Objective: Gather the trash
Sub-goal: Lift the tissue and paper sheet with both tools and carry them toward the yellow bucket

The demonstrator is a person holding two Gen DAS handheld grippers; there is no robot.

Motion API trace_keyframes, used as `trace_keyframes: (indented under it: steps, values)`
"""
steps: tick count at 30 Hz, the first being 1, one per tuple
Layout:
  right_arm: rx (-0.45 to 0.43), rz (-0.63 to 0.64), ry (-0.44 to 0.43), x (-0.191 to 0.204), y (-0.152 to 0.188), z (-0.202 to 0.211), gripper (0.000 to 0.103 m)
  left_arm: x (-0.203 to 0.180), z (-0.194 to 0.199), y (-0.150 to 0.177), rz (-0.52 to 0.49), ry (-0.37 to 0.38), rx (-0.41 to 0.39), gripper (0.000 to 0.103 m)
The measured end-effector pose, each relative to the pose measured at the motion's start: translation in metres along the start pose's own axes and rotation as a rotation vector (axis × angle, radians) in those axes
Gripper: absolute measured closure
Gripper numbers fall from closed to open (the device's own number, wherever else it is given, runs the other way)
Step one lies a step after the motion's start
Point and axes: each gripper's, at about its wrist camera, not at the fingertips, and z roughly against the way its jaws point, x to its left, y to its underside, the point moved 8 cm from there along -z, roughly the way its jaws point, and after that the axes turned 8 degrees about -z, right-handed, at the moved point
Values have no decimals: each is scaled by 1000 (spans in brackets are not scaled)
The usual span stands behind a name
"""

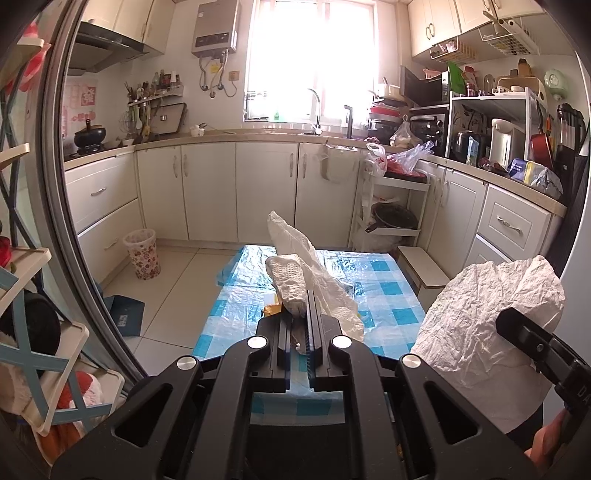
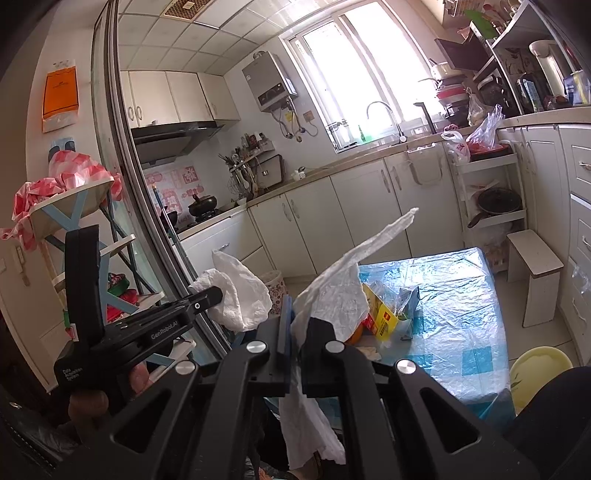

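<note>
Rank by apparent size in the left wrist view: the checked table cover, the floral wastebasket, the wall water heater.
1. Checked table cover, clearly largest.
2. Wall water heater and floral wastebasket look about alike; they sit at different distances from the camera, so no ranking.

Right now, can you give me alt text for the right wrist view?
The right gripper is shut on a crumpled white plastic bag, held above a table with a blue checked cover. To its left, the left gripper is shut on another piece of white plastic. A yellow box and wrappers lie on the table.
</note>
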Motion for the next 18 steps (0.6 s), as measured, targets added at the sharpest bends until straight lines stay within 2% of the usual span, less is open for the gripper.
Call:
trace_keyframes:
  steps: [18]
  values:
    - [-4,-37,21,-22,0,-2,99,-21,-25,5,-47,14,37,97]
